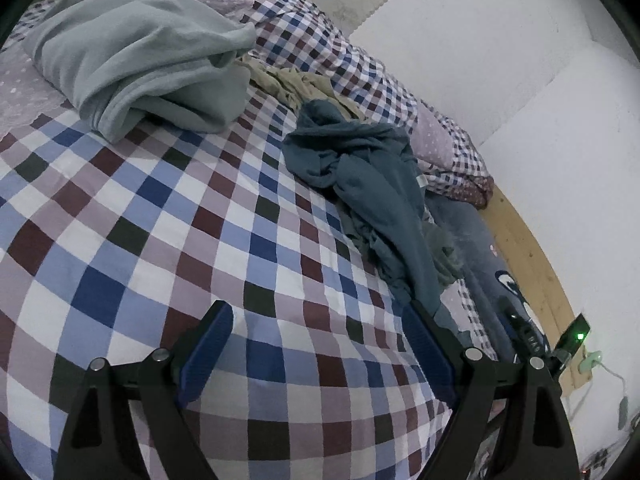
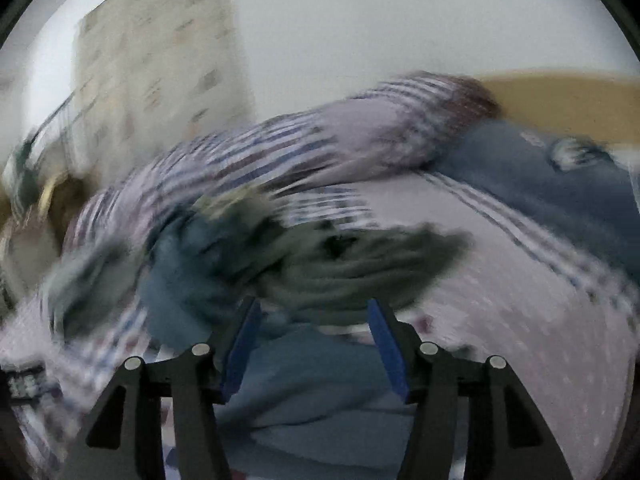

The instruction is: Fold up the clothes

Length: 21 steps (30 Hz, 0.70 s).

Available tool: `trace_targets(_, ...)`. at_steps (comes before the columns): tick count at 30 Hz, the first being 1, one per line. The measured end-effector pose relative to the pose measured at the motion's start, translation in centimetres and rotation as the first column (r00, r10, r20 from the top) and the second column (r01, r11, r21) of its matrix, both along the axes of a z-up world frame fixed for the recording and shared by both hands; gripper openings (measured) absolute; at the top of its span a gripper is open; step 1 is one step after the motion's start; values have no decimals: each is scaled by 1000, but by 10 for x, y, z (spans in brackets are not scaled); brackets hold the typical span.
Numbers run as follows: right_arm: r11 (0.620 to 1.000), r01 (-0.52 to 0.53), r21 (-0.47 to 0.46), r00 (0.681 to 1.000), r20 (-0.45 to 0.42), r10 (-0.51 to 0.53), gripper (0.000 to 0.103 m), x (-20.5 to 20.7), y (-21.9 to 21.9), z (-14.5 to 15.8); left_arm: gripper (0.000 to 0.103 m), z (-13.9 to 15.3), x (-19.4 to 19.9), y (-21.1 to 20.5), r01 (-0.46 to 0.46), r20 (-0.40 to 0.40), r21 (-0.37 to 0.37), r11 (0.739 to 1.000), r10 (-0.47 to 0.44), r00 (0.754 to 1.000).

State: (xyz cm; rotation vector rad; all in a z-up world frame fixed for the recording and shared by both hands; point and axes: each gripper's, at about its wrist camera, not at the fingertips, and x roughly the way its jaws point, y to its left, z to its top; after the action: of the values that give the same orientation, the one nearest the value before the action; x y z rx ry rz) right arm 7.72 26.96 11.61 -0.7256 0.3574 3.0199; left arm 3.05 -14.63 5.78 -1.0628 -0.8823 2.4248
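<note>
A crumpled teal garment lies on the checked bedspread, trailing toward the bed's right edge. Behind it sits a rumpled beige garment and a folded pale grey-green garment at the back left. My left gripper hovers open over the bedspread, its right finger close to the teal garment's lower end. The right wrist view is heavily blurred. It shows my right gripper open just in front of a teal and grey-green cloth heap, with light blue fabric below its fingers.
A white wall and a wooden bed frame run along the right side. A dark blue patterned cloth lies by that edge. The other gripper's body with a green light shows at lower right, next to a wall plug.
</note>
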Motion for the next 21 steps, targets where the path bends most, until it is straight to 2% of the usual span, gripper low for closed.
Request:
trace_targets(1, 998, 36, -52, 999, 5, -36, 60, 3, 15, 2, 89, 0, 0, 2, 3, 1, 1, 1000, -3, 1000)
trace_targets(2, 998, 17, -66, 1000, 14, -16, 60, 4, 19, 4, 89, 0, 0, 5, 8, 0, -1, 1000, -8, 1000)
trace_targets(3, 997, -57, -46, 998, 27, 58, 60, 5, 11, 5, 89, 0, 0, 8, 13, -1, -4, 1000, -13, 1000)
trace_targets(6, 974, -206, 96, 977, 81, 199, 60, 8, -31, -2, 89, 1, -1, 21, 31, -8, -14, 999, -31, 999)
trace_targets(9, 915, -339, 217, 936, 171, 306, 58, 7, -79, -22, 89, 0, 0, 34, 44, -21, -39, 998, -45, 999)
trace_targets(12, 874, -388, 292, 914, 243, 324, 58, 1, -109, -41, 89, -4, -2, 47, 61, -17, -60, 996, -62, 998)
trace_targets(14, 846, -392, 362, 912, 276, 304, 58, -3, -122, -53, 89, -7, -2, 55, 71, -13, -83, 994, -72, 997)
trace_targets(15, 832, -390, 394, 912, 289, 291, 54, -4, -126, -59, 89, -7, -2, 59, 74, -19, -100, 992, -77, 997)
trace_targets(17, 821, -382, 425, 913, 312, 264, 26, -9, -129, -67, 89, -6, -2, 64, 82, -30, -129, 988, -87, 996)
trace_targets(18, 823, -367, 433, 917, 317, 242, 4, -12, -126, -68, 89, -6, -2, 66, 88, -33, -138, 987, -93, 995)
trace_targets(21, 868, -276, 413, 947, 271, 172, 4, -13, -96, -54, 89, -4, -3, 66, 93, -40, -125, 988, -99, 994)
